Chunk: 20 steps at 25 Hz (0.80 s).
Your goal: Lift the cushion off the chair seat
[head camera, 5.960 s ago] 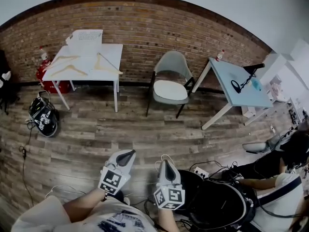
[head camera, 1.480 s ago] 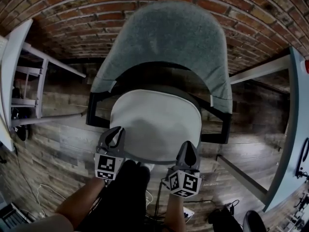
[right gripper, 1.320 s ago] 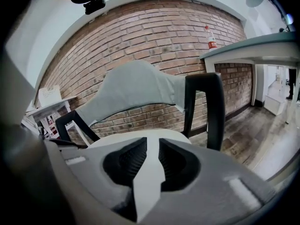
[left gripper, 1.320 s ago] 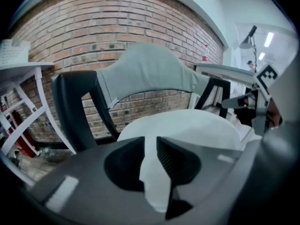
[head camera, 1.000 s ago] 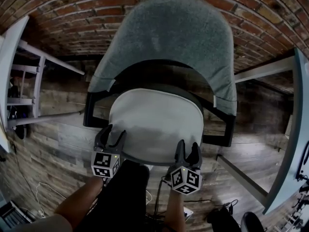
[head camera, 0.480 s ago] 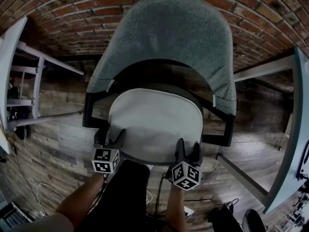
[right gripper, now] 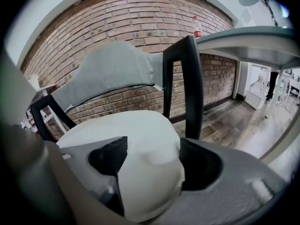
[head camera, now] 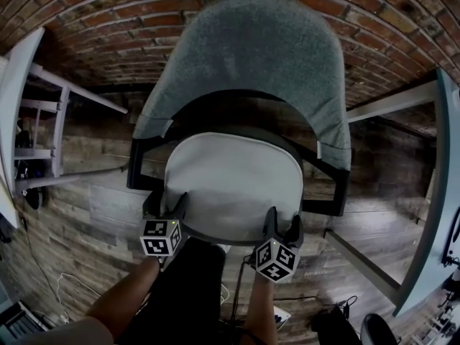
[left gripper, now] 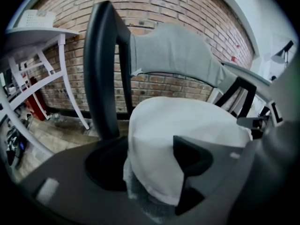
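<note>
Jaws just opened and loosely straddling the front edge of the cushion (head camera: 233, 182), the left gripper (head camera: 164, 205) and right gripper (head camera: 282, 221) should slide deeper toward the chair (head camera: 248, 56) back, then pinch evenly.

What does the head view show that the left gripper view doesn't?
Only the head view shows the marker cubes on the left gripper and right gripper, whose jaws have just been opening, and the person's arms. Only the left gripper view shows the cushion corner lying between the left gripper's open jaws, not squeezed. Both show the white cushion, the grey chair back and the brick wall.
</note>
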Tool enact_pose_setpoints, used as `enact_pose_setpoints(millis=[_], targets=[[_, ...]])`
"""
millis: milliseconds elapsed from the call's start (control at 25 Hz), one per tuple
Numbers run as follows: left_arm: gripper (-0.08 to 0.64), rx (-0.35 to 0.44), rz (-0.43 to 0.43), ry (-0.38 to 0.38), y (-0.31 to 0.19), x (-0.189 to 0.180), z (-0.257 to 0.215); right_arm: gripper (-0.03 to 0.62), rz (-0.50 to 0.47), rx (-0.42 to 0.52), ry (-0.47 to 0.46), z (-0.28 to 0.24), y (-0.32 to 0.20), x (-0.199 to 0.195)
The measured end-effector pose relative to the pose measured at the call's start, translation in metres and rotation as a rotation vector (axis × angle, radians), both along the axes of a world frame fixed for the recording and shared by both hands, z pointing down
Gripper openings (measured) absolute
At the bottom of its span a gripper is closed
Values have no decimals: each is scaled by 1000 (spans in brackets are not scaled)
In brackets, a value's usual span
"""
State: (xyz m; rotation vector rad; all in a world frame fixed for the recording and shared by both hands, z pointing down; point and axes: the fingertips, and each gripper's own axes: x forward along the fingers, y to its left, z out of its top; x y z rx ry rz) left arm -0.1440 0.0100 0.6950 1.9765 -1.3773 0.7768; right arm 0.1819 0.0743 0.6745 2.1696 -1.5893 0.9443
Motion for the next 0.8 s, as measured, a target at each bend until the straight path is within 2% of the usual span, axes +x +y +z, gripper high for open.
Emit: enact_pose_setpoints(millis=[120,200,520,800], targets=[[275,-22,2,13,1,-1,2,362,23,-23,-55,6,7,3],[275,-27,3,16,1,-1,2,362,6,-27,-80,9,7,1],[275,-42,-40,40,0,-2,5,360,-26,-42,-77,14,8,-2],[275,-73,-109,113,3,-2,11,359,-29,-40,-84,18,7,-2]])
